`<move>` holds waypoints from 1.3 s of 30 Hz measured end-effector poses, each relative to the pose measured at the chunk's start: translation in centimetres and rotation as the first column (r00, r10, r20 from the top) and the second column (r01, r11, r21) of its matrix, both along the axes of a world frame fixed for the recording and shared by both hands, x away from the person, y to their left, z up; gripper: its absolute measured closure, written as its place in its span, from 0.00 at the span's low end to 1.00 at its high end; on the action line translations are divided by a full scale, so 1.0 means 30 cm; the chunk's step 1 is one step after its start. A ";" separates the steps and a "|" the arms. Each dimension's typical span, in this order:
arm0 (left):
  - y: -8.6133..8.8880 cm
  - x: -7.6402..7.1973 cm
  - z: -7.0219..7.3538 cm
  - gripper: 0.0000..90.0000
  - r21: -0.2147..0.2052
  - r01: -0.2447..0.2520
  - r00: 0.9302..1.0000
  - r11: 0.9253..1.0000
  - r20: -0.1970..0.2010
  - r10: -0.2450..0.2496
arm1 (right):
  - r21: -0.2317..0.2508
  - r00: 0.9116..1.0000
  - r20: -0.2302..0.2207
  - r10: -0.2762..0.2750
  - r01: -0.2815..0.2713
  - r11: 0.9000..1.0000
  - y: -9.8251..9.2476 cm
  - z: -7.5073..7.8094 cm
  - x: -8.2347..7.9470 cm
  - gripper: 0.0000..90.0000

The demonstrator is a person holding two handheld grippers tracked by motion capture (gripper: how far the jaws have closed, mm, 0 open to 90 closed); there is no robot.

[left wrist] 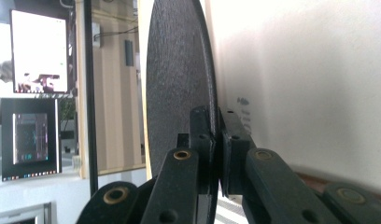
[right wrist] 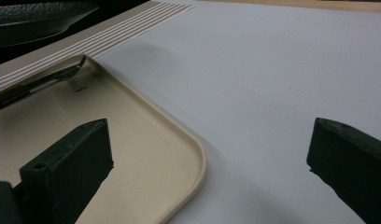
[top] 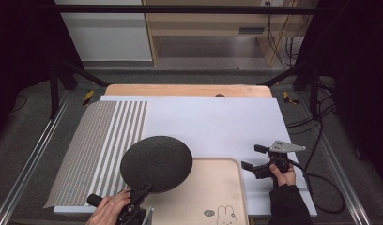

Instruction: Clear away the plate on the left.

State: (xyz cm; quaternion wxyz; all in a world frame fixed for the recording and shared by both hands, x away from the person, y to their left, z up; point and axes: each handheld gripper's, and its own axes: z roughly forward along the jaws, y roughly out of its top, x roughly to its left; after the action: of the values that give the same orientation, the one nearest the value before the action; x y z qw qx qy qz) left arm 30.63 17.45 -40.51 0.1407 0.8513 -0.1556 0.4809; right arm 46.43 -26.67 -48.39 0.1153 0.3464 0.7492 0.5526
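- Left gripper (top: 143,190) is clamped on the rim of the black plate (top: 156,163), held above the beige tray (top: 213,187).
- Plate looks stiff, thin, breakable; the rim grip may let it tip.
- Right gripper (top: 251,157) gapes, empty.

Black plate (top: 156,163), beige tray (top: 218,187), grey-striped mat (top: 105,140)

The left gripper (top: 145,187) sits at the bottom left of the high view, its jaws pinched tight together, the left hand (top: 110,206) wrapped around its handle. At lower right, the right gripper (top: 250,157) points left with jaws wide apart, seemingly hovering, gripped by the right hand (top: 283,174).
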 end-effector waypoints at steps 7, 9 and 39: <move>-0.041 -0.017 -0.007 0.95 -0.005 0.049 0.999 0.999 -0.017 -0.049 | 0.000 1.000 0.002 0.000 0.000 1.000 0.000 0.000 0.000 0.00; -0.052 -0.020 -0.011 0.95 -0.006 0.058 0.998 0.998 -0.025 -0.058 | -0.001 1.000 0.003 0.000 0.000 1.000 -0.001 0.000 0.000 0.00; -0.150 -0.033 -0.107 0.95 0.007 0.120 0.985 0.993 -0.124 -0.119 | -0.001 1.000 0.003 0.003 -0.003 1.000 0.000 0.000 0.000 0.00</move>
State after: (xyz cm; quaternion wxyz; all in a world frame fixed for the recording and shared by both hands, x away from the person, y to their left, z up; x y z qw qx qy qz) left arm 29.65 12.96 -43.74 0.1726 0.8695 -0.2008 0.4169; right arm 46.42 -26.66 -48.39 0.1158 0.3444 0.7496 0.5532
